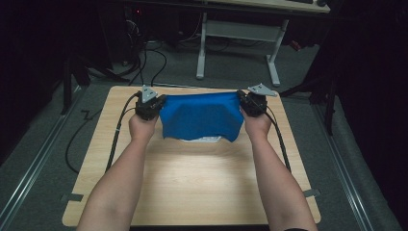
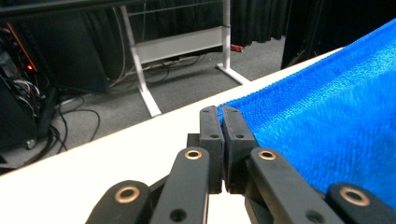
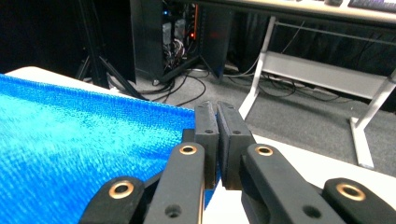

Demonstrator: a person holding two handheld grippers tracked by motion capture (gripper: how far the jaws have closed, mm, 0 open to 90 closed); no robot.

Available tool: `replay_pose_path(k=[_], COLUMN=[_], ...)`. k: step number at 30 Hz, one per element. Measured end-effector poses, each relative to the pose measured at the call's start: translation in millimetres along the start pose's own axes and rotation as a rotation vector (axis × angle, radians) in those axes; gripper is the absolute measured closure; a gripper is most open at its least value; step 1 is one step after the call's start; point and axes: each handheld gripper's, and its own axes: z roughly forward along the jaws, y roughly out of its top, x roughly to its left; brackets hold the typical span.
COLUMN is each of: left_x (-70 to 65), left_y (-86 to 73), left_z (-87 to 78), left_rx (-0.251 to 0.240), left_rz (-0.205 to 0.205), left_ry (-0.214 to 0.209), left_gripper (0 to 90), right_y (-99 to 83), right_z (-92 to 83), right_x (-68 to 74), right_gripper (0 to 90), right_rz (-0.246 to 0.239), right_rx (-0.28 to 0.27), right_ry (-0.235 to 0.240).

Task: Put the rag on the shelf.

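A blue towel (image 1: 199,117) hangs stretched between the two grippers above the far half of the wooden table (image 1: 192,178). My left gripper (image 1: 150,103) is shut on its left top corner, and my right gripper (image 1: 252,102) is shut on its right top corner. In the left gripper view the black jaws (image 2: 219,122) pinch the towel's corner, with the blue towel (image 2: 327,116) spreading to the right. In the right gripper view the closed jaws (image 3: 215,122) hold the edge of the blue towel (image 3: 79,149), which spreads to the left. Something white (image 1: 206,139) peeks out under the towel's lower edge.
Beyond the table's far edge stands a white desk frame (image 1: 238,43) on a grey carpet, with loose cables (image 1: 144,62) at the back left. Black cables (image 1: 115,139) trail from each gripper along the table sides. Dark curtains surround the area.
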Motion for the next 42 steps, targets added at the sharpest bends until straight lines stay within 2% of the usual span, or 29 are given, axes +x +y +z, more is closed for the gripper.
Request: replay_pose_path(k=[6,7,10,18,23,28,42], left_x=[-5.4,-6.9,-8.4,-13.6,-13.7,-15.8,-18.3], left_y=[-16.0,-18.6,-25.8,-41.7,-46.7,-49.1,-46.9], left_z=[1.6,1.4,1.7,2.6,2.6,2.5,0.7], left_rx=[0.041,0.031,0.038,0.078,0.091,0.103,0.108], left_rz=[-0.006,-0.006,-0.033,-0.058,-0.066,-0.066,-0.063], left_ry=[-0.027,-0.027,-0.039,-0.065,-0.082,-0.074,-0.07], left_gripper=[88.5,88.5,88.5,88.3,88.0,88.0,87.8], right_y=[-17.7,-23.1,-31.3,-47.6,-55.2,-64.8,-62.6], right_z=[3.3,3.4,3.3,2.3,2.6,4.3,1.6], right_x=[-0.4,-1.2,-1.3,0.5,-0.7,-0.9,-1.0], right_gripper=[88.3,88.3,88.3,88.2,88.2,88.0,87.5], right_rz=[0.022,0.028,0.037,0.056,0.07,0.08,0.076], right_rx=[0.026,0.035,0.05,0.074,0.082,0.106,0.115], right_ry=[0.004,0.002,0.011,0.015,0.021,0.03,0.026])
